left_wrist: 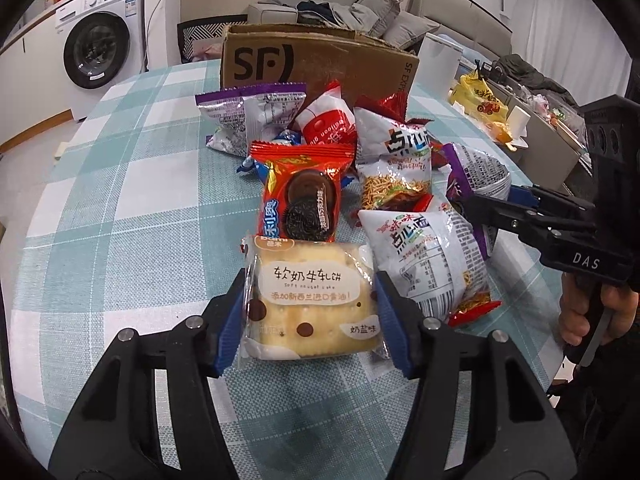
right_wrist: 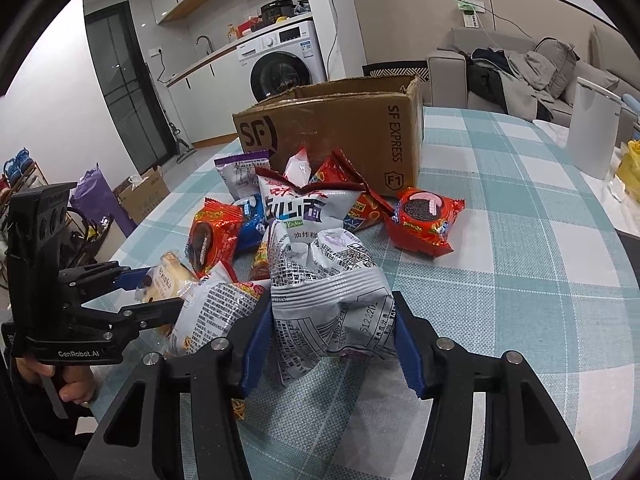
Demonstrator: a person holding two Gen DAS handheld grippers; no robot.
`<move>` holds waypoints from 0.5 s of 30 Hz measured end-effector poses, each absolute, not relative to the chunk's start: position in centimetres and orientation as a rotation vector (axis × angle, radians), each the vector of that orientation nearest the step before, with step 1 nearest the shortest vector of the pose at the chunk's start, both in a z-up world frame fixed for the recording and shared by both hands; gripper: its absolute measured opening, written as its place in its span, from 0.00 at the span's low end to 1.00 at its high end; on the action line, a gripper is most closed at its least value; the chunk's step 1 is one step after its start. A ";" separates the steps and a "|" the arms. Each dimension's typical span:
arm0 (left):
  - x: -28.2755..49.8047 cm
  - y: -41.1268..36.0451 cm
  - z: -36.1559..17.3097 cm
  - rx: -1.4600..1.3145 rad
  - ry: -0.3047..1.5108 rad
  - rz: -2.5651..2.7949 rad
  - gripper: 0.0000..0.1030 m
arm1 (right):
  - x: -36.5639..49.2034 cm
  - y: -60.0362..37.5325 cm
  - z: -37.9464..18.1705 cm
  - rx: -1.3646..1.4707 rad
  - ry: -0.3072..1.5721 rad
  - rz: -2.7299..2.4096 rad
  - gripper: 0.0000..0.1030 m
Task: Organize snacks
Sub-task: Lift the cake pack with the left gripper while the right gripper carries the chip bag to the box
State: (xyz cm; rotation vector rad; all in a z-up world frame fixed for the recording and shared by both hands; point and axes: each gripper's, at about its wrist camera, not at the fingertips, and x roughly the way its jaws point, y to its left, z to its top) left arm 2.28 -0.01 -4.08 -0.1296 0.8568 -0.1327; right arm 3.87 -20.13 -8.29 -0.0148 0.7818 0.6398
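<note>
Setting: private home, open living and kitchen room. Evidence: front-loading washing machine [right_wrist: 282, 65] built under a counter with sink tap [right_wrist: 205, 42] and wall cupboards; grey sofa [right_wrist: 532, 66] heaped with clothing and cushions, far right; dining surface [right_wrist: 520, 240] under a teal-and-white check cloth; shoe rack [right_wrist: 18, 172] at far left; dark glazed door [right_wrist: 124, 100]; opened courier carton [right_wrist: 340, 128] on the cloth.

Snack pile [right_wrist: 304, 216] on the table [right_wrist: 520, 240], before the cardboard box [right_wrist: 340, 128]; kettle [right_wrist: 592, 128] far right.
</note>
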 end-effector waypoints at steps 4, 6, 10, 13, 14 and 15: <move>1.9 0.3 -3.1 -0.137 0.821 -0.128 0.55 | 3.5 -20.3 -7.7 -0.006 0.761 0.645 0.55; 1.6 0.4 -2.6 -0.140 0.806 -0.124 0.55 | 3.3 -20.4 -7.2 -0.001 0.746 0.646 0.55; 1.2 0.6 -1.5 -0.147 0.770 -0.117 0.55 | 3.3 -20.7 -6.5 0.014 0.723 0.648 0.55; 1.2 0.8 -0.6 -0.155 0.745 -0.104 0.55 | 3.3 -20.9 -6.0 0.028 0.714 0.647 0.55; 1.2 0.8 -0.3 -0.156 0.740 -0.103 0.55 | 3.3 -21.0 -5.9 0.032 0.712 0.647 0.55; 1.2 0.8 0.1 -0.153 0.733 -0.102 0.55 | 3.2 -21.1 -5.7 0.035 0.708 0.647 0.55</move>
